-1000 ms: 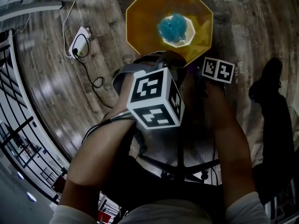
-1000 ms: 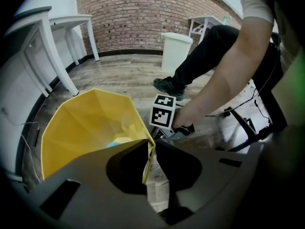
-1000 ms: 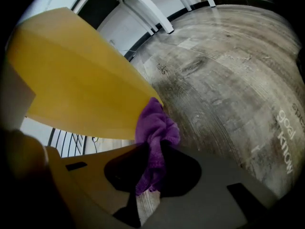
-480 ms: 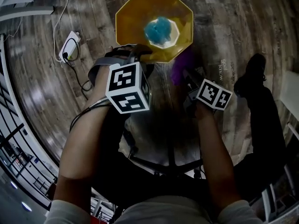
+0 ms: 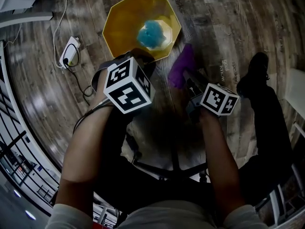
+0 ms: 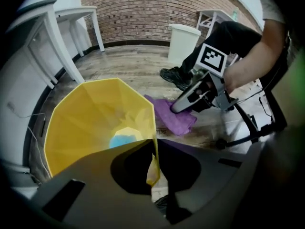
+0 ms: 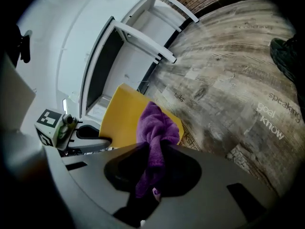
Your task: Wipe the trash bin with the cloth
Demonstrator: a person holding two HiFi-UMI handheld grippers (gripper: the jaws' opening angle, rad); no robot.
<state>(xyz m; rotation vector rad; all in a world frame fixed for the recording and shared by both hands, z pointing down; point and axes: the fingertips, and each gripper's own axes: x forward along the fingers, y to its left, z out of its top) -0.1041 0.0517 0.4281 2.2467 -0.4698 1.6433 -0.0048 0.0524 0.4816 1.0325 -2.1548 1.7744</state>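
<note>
The left gripper (image 6: pixel 155 149), jaws just closing, pinches the trash bin (image 6: pixel 90 128) rim; the right gripper (image 7: pixel 153 151) clamps the cloth (image 7: pixel 155 123) (bunched), bin wall close ahead-left of its jaws.

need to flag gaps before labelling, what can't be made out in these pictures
- Blue thing in the yellow bin: too small and dim in the head view, half covered by the left gripper in its own view.
- That gripper's hold on the bin rim: under its marker cube in the head view.
- Held end of the purple cloth: lost in the dark between the jaws of the right gripper.
</note>
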